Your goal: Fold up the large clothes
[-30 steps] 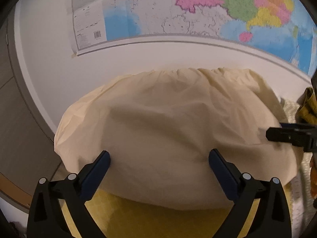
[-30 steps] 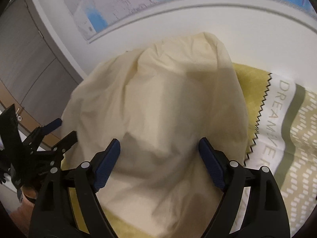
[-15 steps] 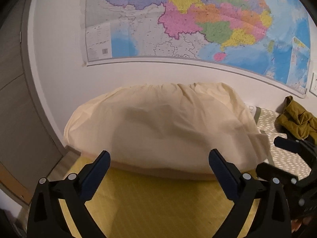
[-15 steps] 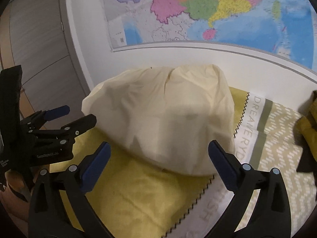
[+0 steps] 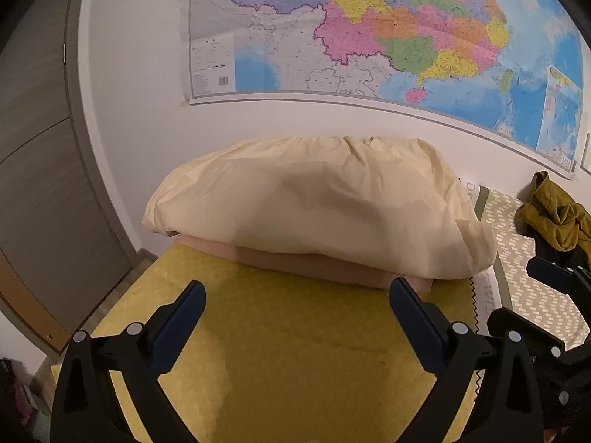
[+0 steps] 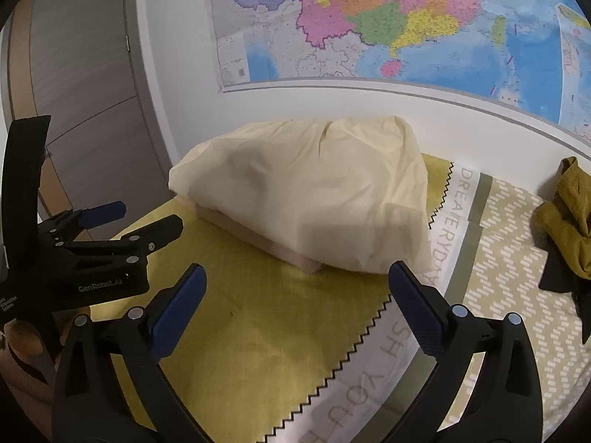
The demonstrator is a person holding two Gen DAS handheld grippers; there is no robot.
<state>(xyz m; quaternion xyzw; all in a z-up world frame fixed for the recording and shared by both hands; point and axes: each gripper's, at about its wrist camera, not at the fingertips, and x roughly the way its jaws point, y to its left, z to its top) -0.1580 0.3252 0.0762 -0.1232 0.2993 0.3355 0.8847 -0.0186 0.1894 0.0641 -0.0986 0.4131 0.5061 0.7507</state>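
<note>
A folded cream garment (image 5: 317, 206) lies on a pale pink folded piece (image 5: 314, 264) on the yellow bed cover (image 5: 295, 350), against the wall. It also shows in the right wrist view (image 6: 314, 199). My left gripper (image 5: 297, 301) is open and empty, a short way in front of the pile. My right gripper (image 6: 297, 288) is open and empty, also short of the pile. The left gripper (image 6: 122, 221) shows at the left of the right wrist view. A crumpled olive garment (image 5: 554, 214) lies at the right, also in the right wrist view (image 6: 569, 214).
A wall map (image 5: 369, 29) hangs above the bed. A patterned cover with lettering (image 6: 458, 221) spans the bed's right part. A grey-brown wardrobe door (image 5: 33, 147) stands at the left. A dark cloth (image 6: 561, 273) lies under the olive garment.
Both grippers have drawn back from the cream pile, which now looks smaller and farther. The pink layer beneath and the olive garment have come into view.
</note>
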